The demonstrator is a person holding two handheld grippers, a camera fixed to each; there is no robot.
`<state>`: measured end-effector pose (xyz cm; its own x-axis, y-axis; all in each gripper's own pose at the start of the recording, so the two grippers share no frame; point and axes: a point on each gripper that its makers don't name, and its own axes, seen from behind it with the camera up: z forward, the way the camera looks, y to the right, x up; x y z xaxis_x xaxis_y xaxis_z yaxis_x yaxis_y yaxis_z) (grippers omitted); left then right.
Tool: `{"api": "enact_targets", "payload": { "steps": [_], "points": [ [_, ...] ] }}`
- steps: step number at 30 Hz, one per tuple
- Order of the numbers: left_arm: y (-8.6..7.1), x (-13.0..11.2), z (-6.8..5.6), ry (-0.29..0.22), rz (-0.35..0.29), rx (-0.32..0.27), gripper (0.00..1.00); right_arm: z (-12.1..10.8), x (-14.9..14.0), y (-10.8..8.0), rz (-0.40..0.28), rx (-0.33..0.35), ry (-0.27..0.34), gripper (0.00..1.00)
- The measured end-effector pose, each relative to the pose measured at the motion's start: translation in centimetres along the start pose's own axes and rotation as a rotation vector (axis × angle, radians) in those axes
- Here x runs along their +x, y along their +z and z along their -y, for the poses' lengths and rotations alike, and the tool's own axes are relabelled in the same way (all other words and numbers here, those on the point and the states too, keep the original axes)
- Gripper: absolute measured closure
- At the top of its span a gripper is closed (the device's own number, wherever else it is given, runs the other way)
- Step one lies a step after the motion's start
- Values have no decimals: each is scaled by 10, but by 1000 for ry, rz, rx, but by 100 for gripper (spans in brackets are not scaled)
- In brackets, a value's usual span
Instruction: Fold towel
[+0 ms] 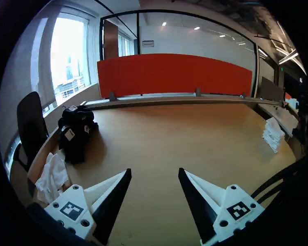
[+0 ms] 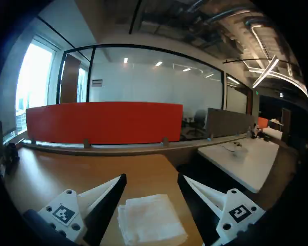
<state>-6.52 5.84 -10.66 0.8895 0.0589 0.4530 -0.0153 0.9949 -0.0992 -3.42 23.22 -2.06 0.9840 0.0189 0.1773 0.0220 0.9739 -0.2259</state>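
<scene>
In the right gripper view a stack of folded white towels (image 2: 150,219) lies near the right edge of the wooden table (image 2: 63,176), between and below my open right gripper (image 2: 152,178) fingers, which do not touch it. In the left gripper view my left gripper (image 1: 154,174) hovers open over bare wood with nothing between its fingers. A crumpled white towel (image 1: 52,176) lies at the table's left edge. A stack of white towels (image 1: 273,134) sits at the far right edge.
A black bag (image 1: 76,131) with tags stands on the left of the table (image 1: 174,135). A dark chair (image 1: 31,123) is beyond the left edge. A red divider panel (image 1: 174,74) runs along the back. A white desk (image 2: 244,162) stands across a gap on the right.
</scene>
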Motion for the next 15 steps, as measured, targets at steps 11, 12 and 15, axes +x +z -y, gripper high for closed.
{"api": "enact_targets", "payload": {
  "steps": [11, 12, 15],
  "points": [
    [4, 33, 14, -13, -67, 19, 16, 47, 19, -4, -33, 88, 17, 4],
    [5, 38, 16, -14, -76, 21, 16, 52, 21, -5, -36, 97, 17, 4],
    [7, 52, 20, -17, -107, 27, 16, 67, 27, -6, -43, 122, 20, 4]
  ]
}}
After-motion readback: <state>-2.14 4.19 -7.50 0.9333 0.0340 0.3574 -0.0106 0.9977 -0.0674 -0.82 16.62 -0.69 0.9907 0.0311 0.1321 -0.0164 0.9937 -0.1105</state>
